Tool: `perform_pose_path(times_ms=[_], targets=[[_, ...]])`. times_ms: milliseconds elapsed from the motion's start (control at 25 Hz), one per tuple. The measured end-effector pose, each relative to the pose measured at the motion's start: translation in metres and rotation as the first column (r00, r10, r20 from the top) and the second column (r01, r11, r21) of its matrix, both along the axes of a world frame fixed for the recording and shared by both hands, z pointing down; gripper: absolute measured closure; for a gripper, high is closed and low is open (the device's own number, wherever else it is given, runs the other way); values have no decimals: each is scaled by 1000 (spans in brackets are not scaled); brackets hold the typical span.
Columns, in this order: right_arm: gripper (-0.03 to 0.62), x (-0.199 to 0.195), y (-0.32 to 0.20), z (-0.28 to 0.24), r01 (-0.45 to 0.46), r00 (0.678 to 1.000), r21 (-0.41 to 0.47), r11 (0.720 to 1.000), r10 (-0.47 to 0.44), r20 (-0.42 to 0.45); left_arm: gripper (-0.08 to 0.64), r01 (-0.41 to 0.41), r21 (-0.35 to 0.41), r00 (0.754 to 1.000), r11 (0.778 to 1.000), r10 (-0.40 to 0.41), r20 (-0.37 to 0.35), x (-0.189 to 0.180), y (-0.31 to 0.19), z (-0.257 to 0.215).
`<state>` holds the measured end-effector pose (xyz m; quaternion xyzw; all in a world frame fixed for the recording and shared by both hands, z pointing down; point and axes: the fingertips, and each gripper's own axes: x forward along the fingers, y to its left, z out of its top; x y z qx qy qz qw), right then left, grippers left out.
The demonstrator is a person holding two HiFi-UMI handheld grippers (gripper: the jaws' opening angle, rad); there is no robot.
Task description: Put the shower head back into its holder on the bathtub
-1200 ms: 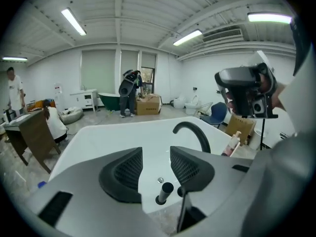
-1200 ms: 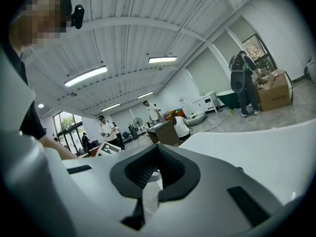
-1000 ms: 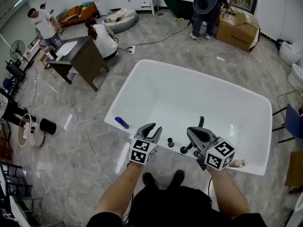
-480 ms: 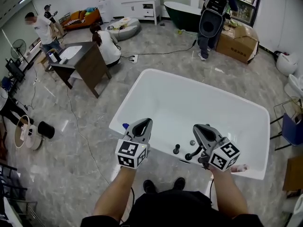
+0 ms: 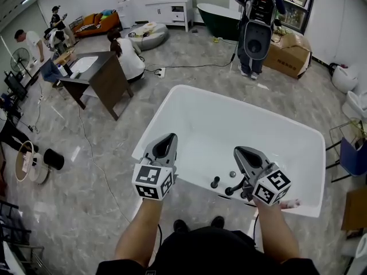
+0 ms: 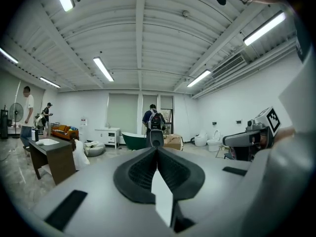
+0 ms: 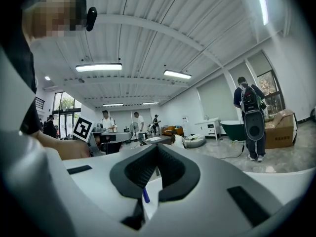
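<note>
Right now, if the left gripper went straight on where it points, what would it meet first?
Nothing close: the shut left gripper aims roughly level over the white bathtub. First in line seems to be the standing person with a backpack far across the room; depth unclear.

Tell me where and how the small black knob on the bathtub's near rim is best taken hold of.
Probably by its rounded top, coming down from above. The black knob stands upright on the bathtub rim with bare rim around it, so jaws can close on its sides. The right gripper is nearer.
</note>
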<state>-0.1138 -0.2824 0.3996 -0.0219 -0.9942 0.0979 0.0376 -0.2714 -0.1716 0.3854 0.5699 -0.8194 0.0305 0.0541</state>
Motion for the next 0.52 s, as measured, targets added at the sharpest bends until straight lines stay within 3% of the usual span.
perform_pose_path(times_ms=[520], targets=[[577, -2, -3, -8, -1, 1000, -7, 1000, 1, 17, 543, 0, -14, 1000, 1000, 0, -8, 1, -2, 2]])
